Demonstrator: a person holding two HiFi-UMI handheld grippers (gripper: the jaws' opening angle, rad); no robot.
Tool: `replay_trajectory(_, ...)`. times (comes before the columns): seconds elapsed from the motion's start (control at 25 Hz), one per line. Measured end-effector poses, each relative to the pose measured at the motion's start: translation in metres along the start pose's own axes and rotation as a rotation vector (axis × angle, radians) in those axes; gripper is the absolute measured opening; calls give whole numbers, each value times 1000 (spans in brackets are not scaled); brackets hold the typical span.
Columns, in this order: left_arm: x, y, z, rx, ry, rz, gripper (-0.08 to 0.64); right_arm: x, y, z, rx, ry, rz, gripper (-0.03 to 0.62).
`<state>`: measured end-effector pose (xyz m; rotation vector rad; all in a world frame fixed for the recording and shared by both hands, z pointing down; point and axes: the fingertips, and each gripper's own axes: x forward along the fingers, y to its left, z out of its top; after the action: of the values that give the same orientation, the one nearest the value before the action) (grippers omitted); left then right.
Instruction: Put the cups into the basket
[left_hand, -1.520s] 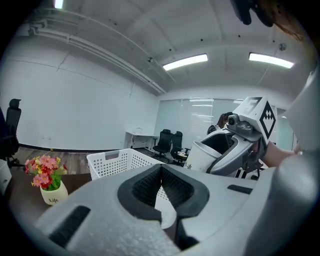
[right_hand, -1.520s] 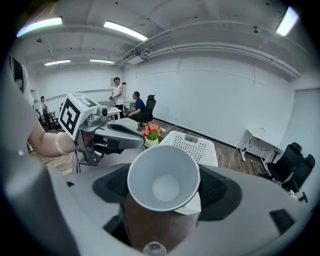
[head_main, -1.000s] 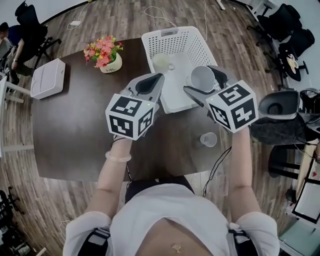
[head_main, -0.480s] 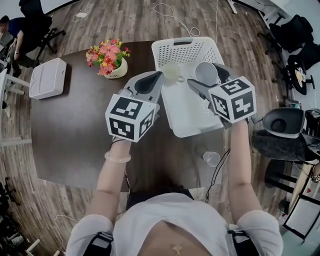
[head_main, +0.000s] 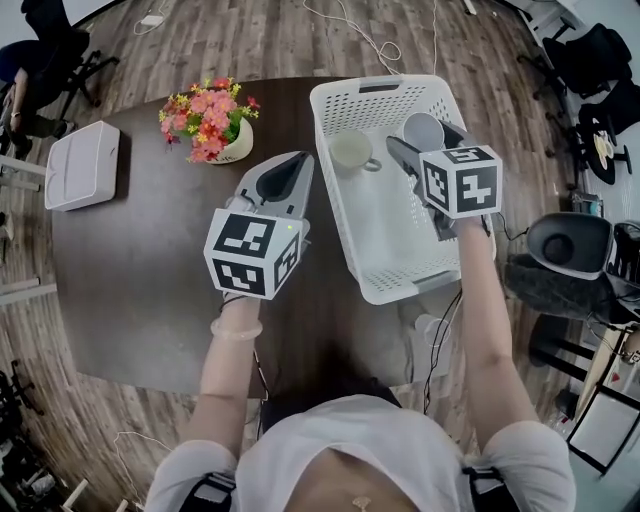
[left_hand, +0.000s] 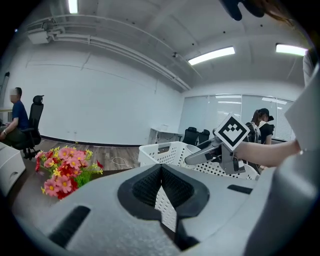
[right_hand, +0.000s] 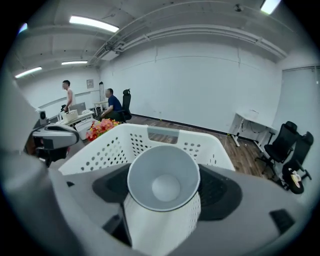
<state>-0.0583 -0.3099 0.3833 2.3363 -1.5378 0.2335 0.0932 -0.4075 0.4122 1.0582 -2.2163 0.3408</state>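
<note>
A white perforated basket (head_main: 340, 215) stands on the dark table (head_main: 140, 270) at the right. A white mug (head_main: 350, 150) lies inside it near the far end. My right gripper (head_main: 424, 140) hangs over the basket's far right part, shut on a pale grey cup (head_main: 423, 129). In the right gripper view that cup (right_hand: 162, 192) sits between the jaws with its mouth toward the camera, above the basket (right_hand: 107, 147). My left gripper (head_main: 297, 162) hovers just left of the basket, shut and empty. A clear plastic cup (head_main: 428, 332) stands near the table's front right edge, partly hidden.
A pot of pink and red flowers (head_main: 210, 118) stands at the table's back, with a white box (head_main: 82, 165) at the far left. Office chairs and a grey bin (head_main: 568, 243) stand on the wooden floor to the right. Cables lie behind the table.
My right gripper has carried the grey cup forward, from the basket's near edge to over its far right part. The left gripper has stayed beside the basket.
</note>
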Motion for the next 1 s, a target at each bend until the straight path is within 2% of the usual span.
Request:
replay_trajectory(0.4, 8, 14, -26, -46, 32, -21, 11, 57, -25, -36, 98, 92, -65, 399)
replay_trajectory(0.56, 9, 20, -32, -88, 36, -28, 11, 70, -27, -48, 131, 133, -70, 399)
replay_trajectory(1.0, 22, 30, -53, -131, 64, -16, 11, 96, -27, -71, 185, 192, -42, 399)
